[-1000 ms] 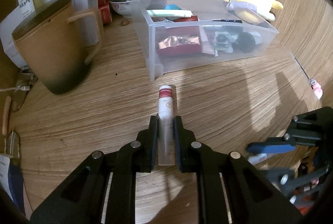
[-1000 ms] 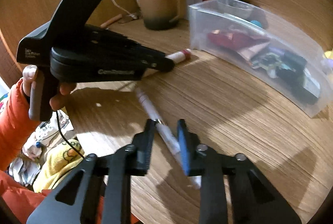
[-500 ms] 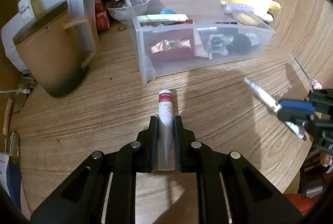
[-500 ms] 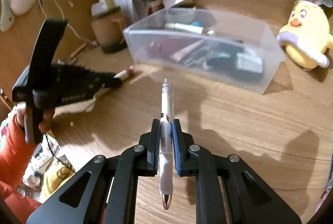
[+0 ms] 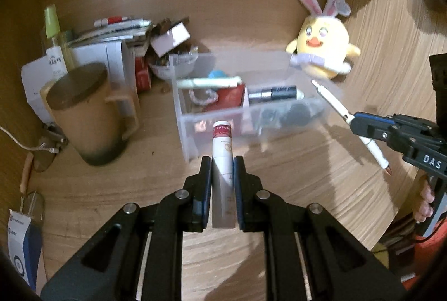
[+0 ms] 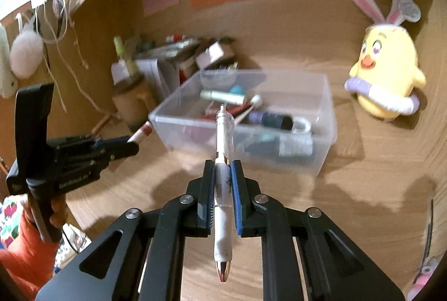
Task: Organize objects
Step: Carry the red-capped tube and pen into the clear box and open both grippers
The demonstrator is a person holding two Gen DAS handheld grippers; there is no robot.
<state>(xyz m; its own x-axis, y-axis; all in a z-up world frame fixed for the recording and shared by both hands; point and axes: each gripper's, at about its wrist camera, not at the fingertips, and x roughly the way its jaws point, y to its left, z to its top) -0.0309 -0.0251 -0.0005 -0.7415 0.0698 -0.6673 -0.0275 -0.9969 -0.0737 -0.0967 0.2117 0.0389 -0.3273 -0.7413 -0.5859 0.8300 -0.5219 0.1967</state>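
left hand-held gripper (image 5: 222, 175) clamped on white red-capped tube (image 5: 222, 150); right hand-held gripper (image 6: 222, 178) clamped on white clear-topped pen (image 6: 223, 161); clear plastic bin (image 6: 321, 139) at 12 o'clock.

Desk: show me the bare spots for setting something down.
Bare wood lies in front of the clear bin, and between the bin and the chick toy. Some lies between the mug and the bin. Behind the mug, the corner with boxes is crowded; the bin is nearly full.
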